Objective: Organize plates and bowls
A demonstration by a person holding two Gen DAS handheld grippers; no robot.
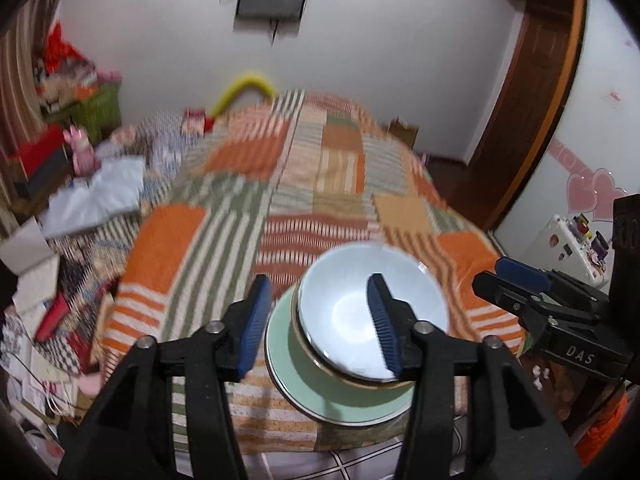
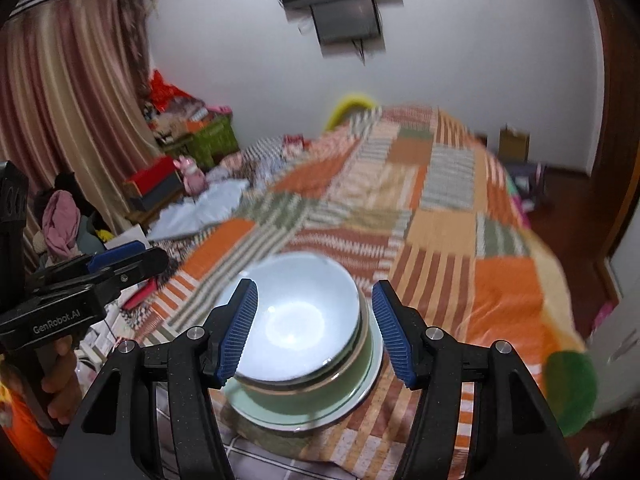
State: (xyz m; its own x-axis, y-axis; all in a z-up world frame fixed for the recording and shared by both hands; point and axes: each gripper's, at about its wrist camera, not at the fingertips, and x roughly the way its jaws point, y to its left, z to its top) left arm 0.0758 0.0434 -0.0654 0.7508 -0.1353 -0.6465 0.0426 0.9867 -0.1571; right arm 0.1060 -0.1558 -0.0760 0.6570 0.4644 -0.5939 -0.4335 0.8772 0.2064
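Down near the foot edge of the bed [image 1: 224, 216], on its patchwork bedspread [image 2: 500, 292] of orange, green and white stripes, stands a small stack of crockery. A pale blue bowl [image 1: 360, 308] sits on top, nested in a green bowl [image 2: 304, 396] with a gold rim, and both rest on a pale green plate [image 1: 304, 380] whose edge lies close to the bed's foot edge.

Both tongs hover over the stack, apart from it. The left tongs [image 1: 320, 324] stand with their blue ribbed pads apart and nothing between them; seen from the left wrist, one pad lies in front of the blue bowl's hollow and the other beside the stack's left side. The right tongs [image 2: 316, 332] are likewise parted and empty, their pads framing the stack on either side in the right wrist view. Each pair shows at the margin of the other's camera, and a hand [image 2: 60, 380] grips the left handle.

Clutter lies along the bed's far left side, before a striped curtain [image 2: 72, 120].
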